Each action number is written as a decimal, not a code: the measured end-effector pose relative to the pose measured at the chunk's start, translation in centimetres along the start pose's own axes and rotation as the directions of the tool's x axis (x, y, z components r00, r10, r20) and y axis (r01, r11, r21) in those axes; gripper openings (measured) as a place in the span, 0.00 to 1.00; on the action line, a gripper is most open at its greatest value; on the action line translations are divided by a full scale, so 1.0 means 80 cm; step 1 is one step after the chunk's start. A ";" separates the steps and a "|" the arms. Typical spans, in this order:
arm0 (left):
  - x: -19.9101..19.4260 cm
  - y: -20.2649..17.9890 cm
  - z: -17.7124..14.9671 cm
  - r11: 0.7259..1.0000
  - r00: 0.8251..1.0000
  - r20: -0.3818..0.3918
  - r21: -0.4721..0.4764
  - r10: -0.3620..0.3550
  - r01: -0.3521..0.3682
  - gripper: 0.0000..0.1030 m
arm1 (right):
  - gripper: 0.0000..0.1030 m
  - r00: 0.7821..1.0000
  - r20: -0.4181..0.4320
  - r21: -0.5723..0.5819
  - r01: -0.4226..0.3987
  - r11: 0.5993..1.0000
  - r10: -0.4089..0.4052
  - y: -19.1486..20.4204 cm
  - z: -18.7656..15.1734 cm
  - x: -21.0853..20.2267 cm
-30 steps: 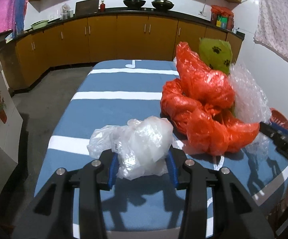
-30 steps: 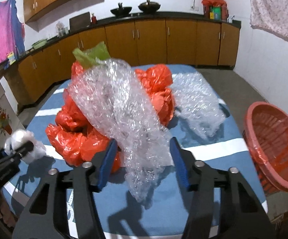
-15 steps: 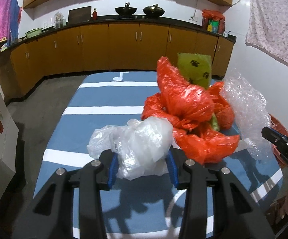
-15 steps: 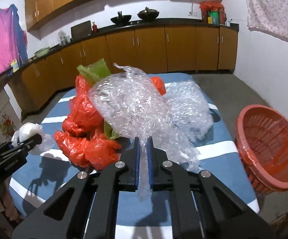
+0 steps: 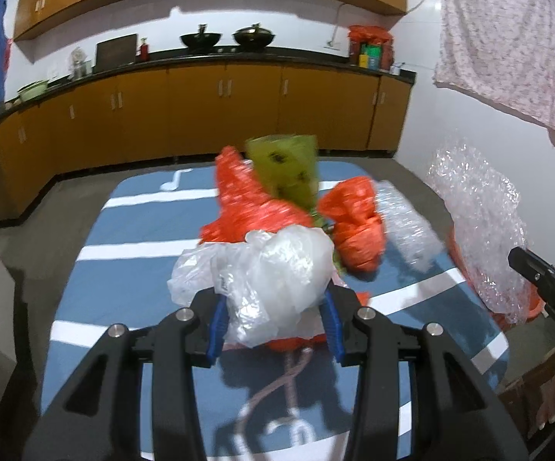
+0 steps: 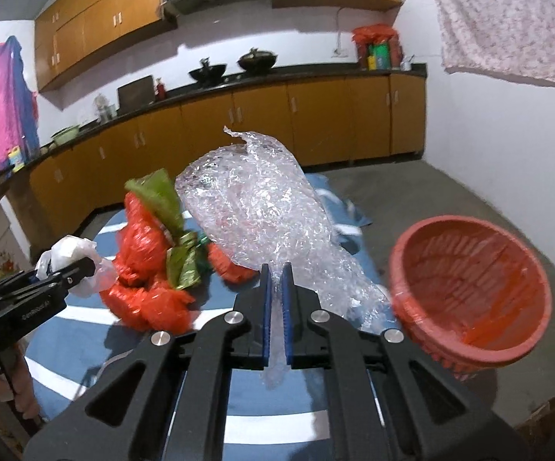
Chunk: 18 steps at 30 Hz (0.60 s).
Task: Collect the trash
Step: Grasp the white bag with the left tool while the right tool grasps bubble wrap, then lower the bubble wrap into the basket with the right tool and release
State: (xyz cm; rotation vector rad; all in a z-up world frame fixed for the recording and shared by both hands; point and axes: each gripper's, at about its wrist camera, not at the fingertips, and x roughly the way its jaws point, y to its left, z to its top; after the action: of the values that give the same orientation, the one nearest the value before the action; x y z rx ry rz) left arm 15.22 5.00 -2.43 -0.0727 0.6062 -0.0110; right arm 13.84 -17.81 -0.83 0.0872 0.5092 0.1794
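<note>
Fingers of the right gripper (image 6: 275, 280) stand almost together, their blue pads pinching a sheet of bubble wrap (image 6: 262, 207) that rises crumpled above them and trails below. Fingers of the left gripper (image 5: 273, 309) stand partly apart, pressed against both sides of a wad of clear plastic bag (image 5: 265, 269) that bulges out over them.

Landmark here is the blue table (image 5: 131, 269) with white stripes. Both held pieces hang over its near part. On its middle lies a heap of orange plastic bags (image 5: 254, 211) with a green bag (image 5: 285, 169) sticking up from it. A second piece of bubble wrap (image 5: 404, 223) lies on the table just beyond the orange heap toward the right edge. Off the table's right side stands a red basket (image 6: 469, 284), near the held bubble wrap. Behind the table's far end run wooden cabinets (image 5: 200, 107).
</note>
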 end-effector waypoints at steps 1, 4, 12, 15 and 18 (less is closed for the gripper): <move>0.001 -0.007 0.003 1.000 1.000 0.003 0.007 -0.011 0.011 0.40 | 0.05 1.000 0.006 0.002 0.009 1.000 -0.009 -0.005 0.001 -0.003; 0.004 -0.028 0.009 0.999 0.999 0.007 0.029 -0.039 0.039 0.40 | 0.05 0.999 0.022 0.017 0.046 0.999 -0.047 -0.021 0.005 -0.010; 0.014 -0.083 0.022 0.990 0.994 0.009 0.083 -0.113 0.112 0.40 | 0.05 0.986 0.050 0.038 0.158 0.987 -0.159 -0.065 0.006 -0.024; 0.018 -0.104 0.026 0.985 0.991 0.008 0.107 -0.135 0.133 0.40 | 0.05 0.979 0.053 0.046 0.193 0.980 -0.195 -0.080 0.008 -0.027; 0.022 -0.123 0.028 0.981 0.989 0.009 0.129 -0.150 0.147 0.40 | 0.05 0.974 0.054 0.059 0.218 0.974 -0.221 -0.092 0.006 -0.028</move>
State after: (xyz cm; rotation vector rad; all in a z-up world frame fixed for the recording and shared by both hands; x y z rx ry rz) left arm 18.04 -4.70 -0.90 0.0062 0.5786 -0.1936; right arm 13.23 -25.52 -0.25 0.0865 0.4603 -0.0529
